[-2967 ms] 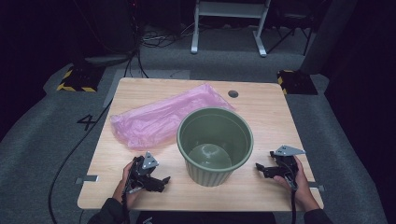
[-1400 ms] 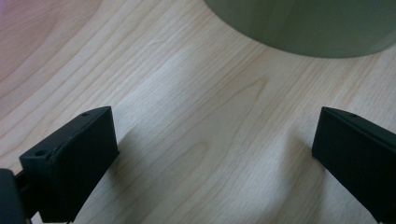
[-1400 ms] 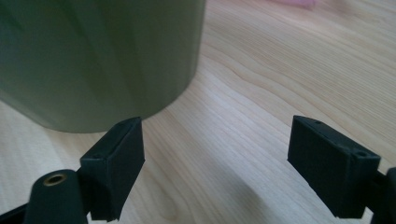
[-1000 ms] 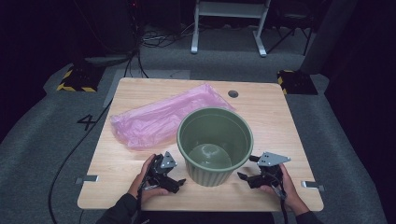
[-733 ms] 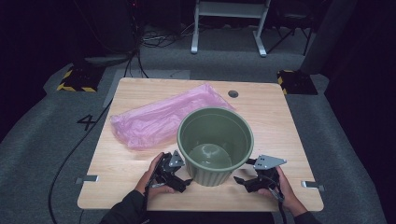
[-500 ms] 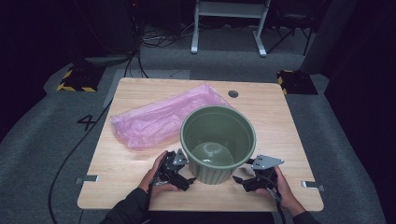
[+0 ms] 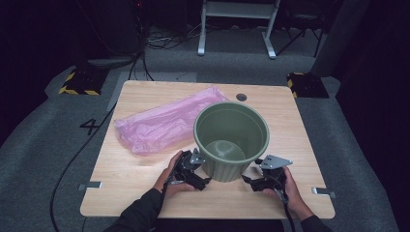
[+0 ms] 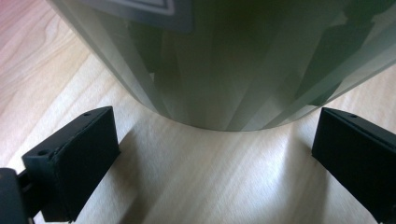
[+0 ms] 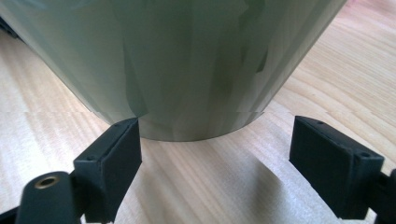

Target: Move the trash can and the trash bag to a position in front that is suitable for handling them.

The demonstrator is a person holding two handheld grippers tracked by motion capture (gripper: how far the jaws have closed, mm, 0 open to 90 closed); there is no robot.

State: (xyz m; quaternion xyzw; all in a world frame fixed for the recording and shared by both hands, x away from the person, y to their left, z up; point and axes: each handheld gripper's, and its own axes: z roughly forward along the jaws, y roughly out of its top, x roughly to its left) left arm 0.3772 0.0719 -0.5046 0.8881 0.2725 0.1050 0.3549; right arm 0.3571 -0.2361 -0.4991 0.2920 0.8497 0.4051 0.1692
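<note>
A pink plastic bag [image 7: 167, 123] lies on the table [image 7: 121, 179] left of a green bucket [image 7: 231, 140]. The left gripper [image 7: 196, 174], jaws wide apart and empty, sits at the bucket's base. The right gripper [image 7: 254, 181] does likewise opposite.

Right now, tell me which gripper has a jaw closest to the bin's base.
The right gripper: one of its jaws sits against the green bin at its base, while the left gripper has both jaws clear of it.
</note>
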